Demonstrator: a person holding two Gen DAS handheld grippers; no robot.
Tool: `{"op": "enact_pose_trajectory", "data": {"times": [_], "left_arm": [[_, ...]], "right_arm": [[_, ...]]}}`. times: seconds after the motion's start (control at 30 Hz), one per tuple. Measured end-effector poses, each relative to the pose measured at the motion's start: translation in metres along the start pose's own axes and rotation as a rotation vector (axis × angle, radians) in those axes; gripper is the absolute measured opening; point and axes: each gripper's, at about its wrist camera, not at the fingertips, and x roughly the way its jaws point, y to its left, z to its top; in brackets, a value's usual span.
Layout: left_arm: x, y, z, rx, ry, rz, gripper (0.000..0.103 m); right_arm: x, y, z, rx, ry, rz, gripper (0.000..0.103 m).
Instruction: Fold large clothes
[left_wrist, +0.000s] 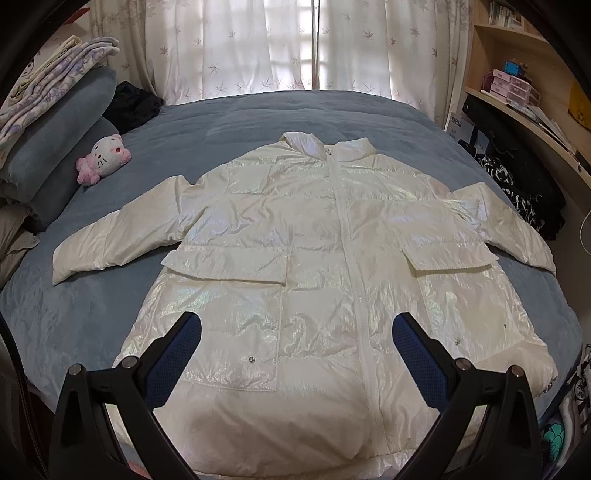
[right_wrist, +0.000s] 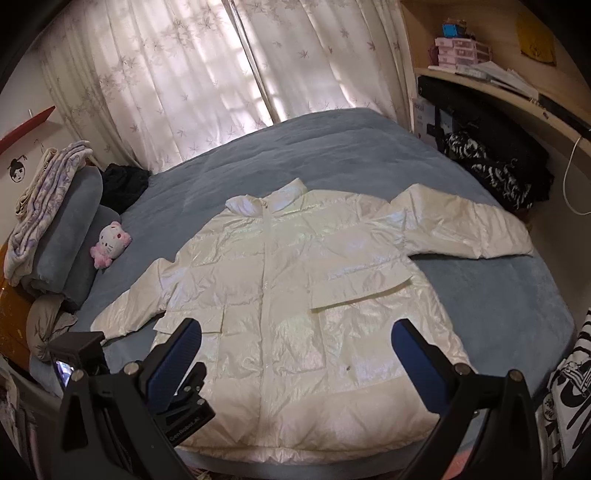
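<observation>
Lying flat on the blue bedspread (left_wrist: 110, 314), the white puffer jacket (left_wrist: 314, 258) points its collar (left_wrist: 325, 146) toward the curtains (left_wrist: 258, 44), zipper running lengthwise. Left gripper (left_wrist: 296, 330) and right gripper (right_wrist: 297, 336) both hover spread wide, holding nothing; the hem hides behind their fingers (left_wrist: 173, 354).

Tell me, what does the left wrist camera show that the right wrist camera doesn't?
Only the left wrist view shows the snap on the coat's near pocket and books on the top shelf.

Only the right wrist view shows the other gripper with a small lit screen, and a red shelf on the wall.

Both show the white puffer coat spread flat and zipped on the blue bed, the Hello Kitty plush, and open fingers.
</observation>
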Motion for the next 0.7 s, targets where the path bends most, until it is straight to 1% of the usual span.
{"op": "enact_pose_trajectory", "data": {"times": [0.3,0.5,0.6,0.7], "left_arm": [[0.0002,0.0007,0.0016,0.002,0.003,-0.002,0.102],[0.0004,0.0005,0.0012,-0.001,0.000,-0.001,0.102],[0.0019,0.0001,0.0011,-0.002,0.004,-0.003,0.102],[0.0025,0.0006,0.0012,-0.004,0.005,-0.005,0.102]], "right_arm": [[0.0043,0.0046,-0.0026,-0.019,0.013,-0.022,0.103],[0.0041,-0.0008,-0.0076,-0.049,-0.012,-0.076,0.103],[0.0070,-0.0039,-0.0085,-0.042,0.002,-0.062,0.103],[0.0034,-0.0002,-0.0071,-0.056,-0.018,-0.073,0.103]]}}
